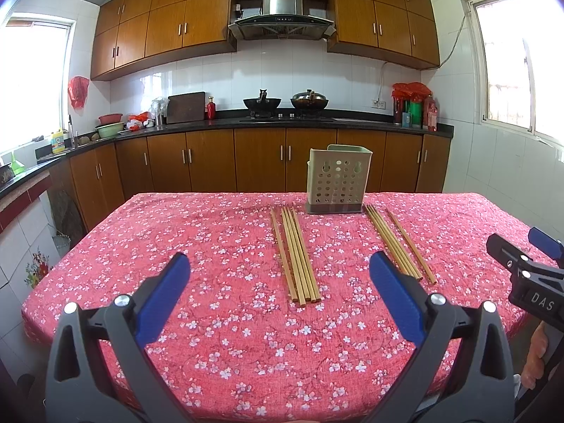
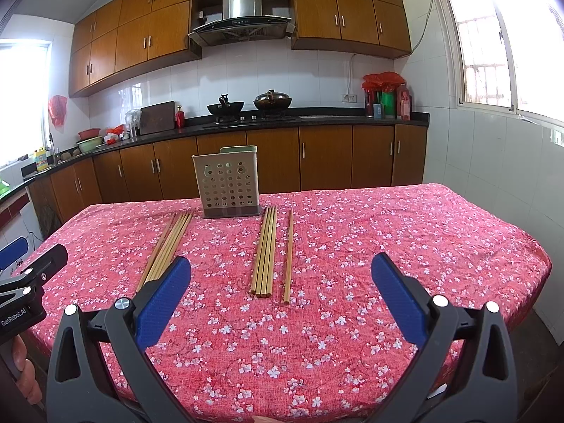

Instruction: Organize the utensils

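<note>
A red floral tablecloth [image 1: 218,317] covers the table; behind, two woks [image 1: 262,103] sit under a steel range hood [image 1: 282,14]

On the worktop [image 1: 211,232], ahead of the left gripper's fingers [image 1: 394,296], a chopstick bundle [image 1: 298,253] lies lengthwise between them. A second bundle [image 2: 266,250] lies ahead between the right gripper's fingers [image 2: 165,299], a single chopstick [image 2: 288,257] just right of it. The utensil holder [image 1: 336,179] stands beyond both bundles.

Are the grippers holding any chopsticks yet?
No. The left gripper and right gripper are both open and empty; the chopsticks lie on the table.
</note>
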`<state>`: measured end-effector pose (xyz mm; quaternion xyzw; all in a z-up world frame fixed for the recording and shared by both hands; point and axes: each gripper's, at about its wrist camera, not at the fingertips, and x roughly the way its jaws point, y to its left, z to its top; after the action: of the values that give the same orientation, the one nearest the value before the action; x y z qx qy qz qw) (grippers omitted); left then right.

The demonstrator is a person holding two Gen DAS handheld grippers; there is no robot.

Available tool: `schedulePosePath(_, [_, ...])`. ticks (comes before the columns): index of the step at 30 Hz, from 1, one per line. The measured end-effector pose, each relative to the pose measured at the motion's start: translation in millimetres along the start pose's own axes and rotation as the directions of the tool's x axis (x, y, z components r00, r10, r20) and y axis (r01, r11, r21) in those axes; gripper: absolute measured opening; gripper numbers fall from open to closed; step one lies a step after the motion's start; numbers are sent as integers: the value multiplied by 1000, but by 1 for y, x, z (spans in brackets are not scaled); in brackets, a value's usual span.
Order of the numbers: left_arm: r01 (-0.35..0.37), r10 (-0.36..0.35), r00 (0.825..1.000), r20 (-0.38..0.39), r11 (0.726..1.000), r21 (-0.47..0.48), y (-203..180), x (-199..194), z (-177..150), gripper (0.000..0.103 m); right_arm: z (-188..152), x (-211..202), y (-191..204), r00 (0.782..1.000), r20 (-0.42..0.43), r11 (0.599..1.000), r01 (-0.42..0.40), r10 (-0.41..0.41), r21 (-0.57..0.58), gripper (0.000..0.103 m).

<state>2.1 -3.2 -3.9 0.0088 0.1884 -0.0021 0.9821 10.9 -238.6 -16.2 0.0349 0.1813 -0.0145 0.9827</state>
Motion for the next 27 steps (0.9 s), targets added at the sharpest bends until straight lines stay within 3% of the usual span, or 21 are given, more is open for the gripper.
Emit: schedulePosePath(27, [0,0,1000,-2,1000,-1,-2,1,0,99,-1,0,0,1000,-2,1000,0,0,1,101])
